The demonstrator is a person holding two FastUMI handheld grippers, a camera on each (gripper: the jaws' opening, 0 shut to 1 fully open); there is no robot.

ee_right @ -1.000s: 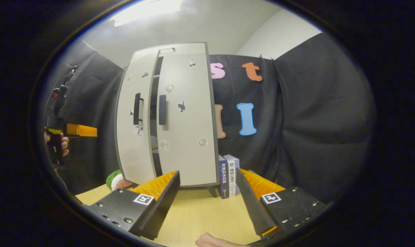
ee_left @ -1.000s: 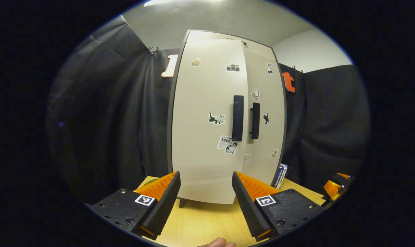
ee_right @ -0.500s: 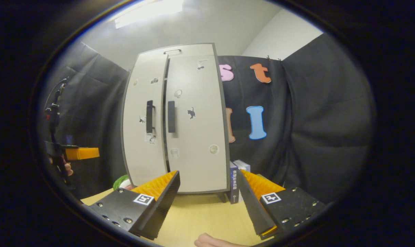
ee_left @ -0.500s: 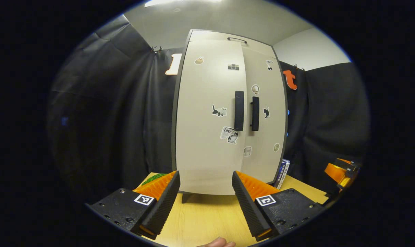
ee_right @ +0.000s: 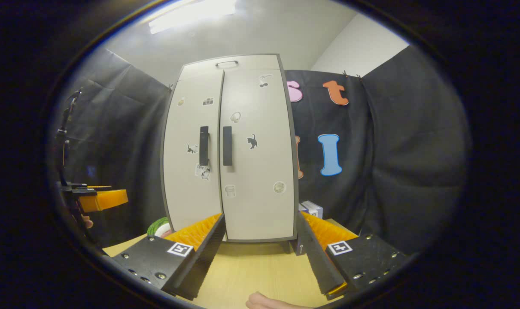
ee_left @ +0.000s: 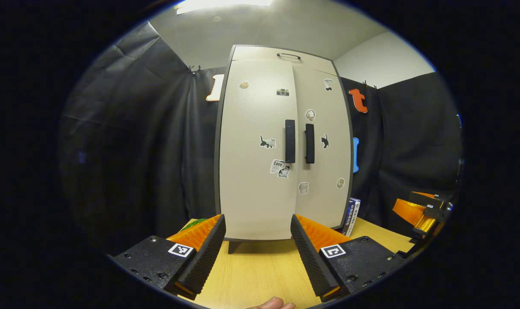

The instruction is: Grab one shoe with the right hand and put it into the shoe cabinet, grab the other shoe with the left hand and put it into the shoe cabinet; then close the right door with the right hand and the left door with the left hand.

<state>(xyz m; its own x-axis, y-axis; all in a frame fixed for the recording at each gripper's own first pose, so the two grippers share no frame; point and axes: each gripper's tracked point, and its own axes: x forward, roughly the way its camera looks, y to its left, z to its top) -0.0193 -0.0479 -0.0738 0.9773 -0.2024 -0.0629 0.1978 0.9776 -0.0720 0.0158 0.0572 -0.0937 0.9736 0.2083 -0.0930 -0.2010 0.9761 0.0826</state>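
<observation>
On the left door [ee_left: 255, 154], a sticker [ee_left: 278, 165] reads "Love".

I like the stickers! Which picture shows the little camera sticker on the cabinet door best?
The left gripper view: the camera sticker sits large and clear near the top of the left door. In the right gripper view the same sticker is smaller, seen more from the side, and harder to make out.

Two low views, both facing the shoe cabinet [ee_left: 281, 146]

The left gripper view looks along its tongs [ee_left: 256, 253] over the counter [ee_left: 260, 274] from left of centre; the right gripper view, from right of centre, shares the cabinet front and books [ee_right: 311, 209].
</observation>
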